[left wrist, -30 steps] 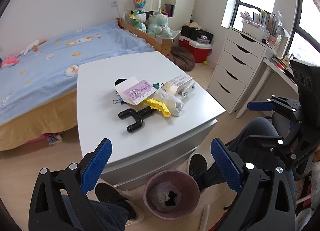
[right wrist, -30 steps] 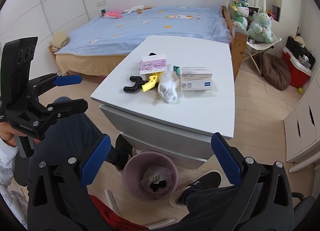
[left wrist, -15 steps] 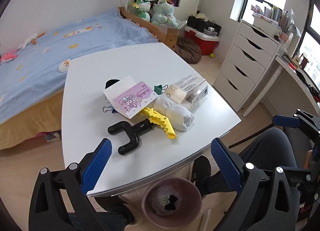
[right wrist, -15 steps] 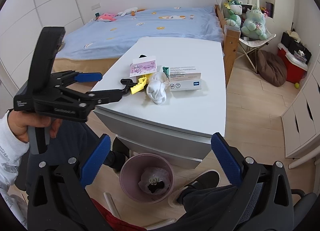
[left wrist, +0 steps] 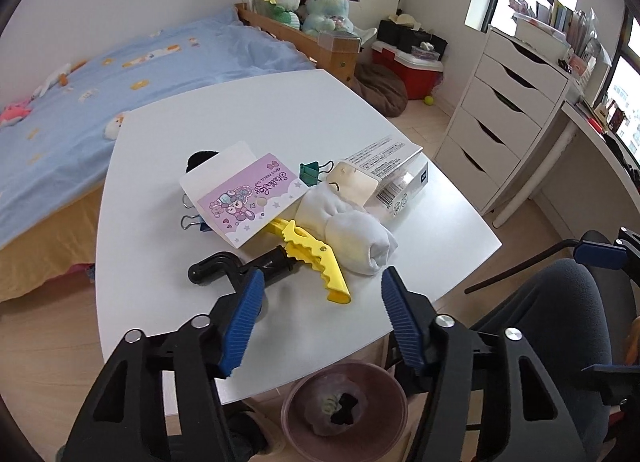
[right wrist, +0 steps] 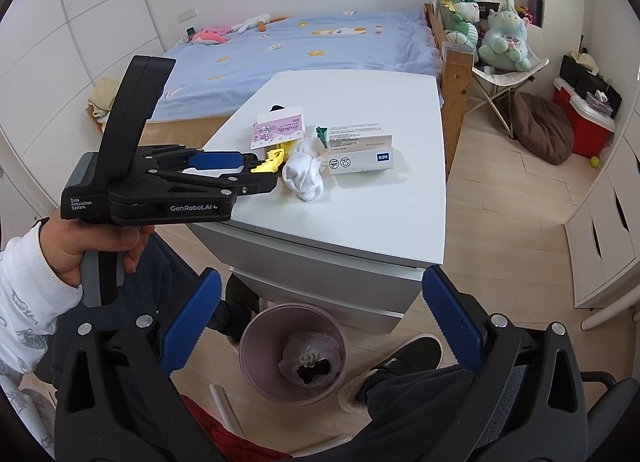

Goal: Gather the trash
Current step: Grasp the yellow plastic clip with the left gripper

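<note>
Tongs: left [left wrist: 320, 294] half-open, right [right wrist: 320, 318] wide, both empty.

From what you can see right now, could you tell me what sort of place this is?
Most likely a child's bedroom: a bed with a blue cartoon-print cover, plush toys at its foot, and a white chest of drawers under the window.

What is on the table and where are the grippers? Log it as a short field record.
surface: white table
pile: purple card, white sock roll, yellow and black tool, boxes, binder clips
bin: pink trash bin on the floor, some trash inside
left gripper: jaws open, above the tool
right gripper: jaws open, above the bin
</note>
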Tool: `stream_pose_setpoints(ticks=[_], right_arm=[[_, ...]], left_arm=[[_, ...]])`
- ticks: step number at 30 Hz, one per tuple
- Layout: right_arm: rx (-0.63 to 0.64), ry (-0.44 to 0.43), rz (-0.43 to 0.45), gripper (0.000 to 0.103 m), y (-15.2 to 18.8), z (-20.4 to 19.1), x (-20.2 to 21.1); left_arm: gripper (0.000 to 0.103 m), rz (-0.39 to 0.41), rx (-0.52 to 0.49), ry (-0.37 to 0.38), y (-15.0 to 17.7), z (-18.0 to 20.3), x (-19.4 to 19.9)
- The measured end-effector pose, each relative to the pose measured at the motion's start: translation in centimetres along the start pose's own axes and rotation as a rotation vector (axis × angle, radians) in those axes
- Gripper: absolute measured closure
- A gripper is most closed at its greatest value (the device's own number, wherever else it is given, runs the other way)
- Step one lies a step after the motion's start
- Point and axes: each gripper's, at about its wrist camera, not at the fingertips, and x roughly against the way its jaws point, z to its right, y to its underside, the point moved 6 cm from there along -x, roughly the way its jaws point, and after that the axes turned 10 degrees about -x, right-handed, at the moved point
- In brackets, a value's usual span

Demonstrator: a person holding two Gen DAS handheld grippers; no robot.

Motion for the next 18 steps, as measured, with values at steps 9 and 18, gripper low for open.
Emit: stream_pose_setpoints(ticks=[9, 18], right_arm=[[-0.001, -0.004, -0.007, 0.005, 0.32, 0.09, -0.29], [-0.004, -0.002, -0.01, 0.005, 0.48, 0.08, -0.36]], left_arm=[[0.073, -0.003, -0.005, 0.011, 0.02, 0.05, -0.29], [0.09, -0.01, -0.005, 0.024, -0.01, 0.07, -0.7]])
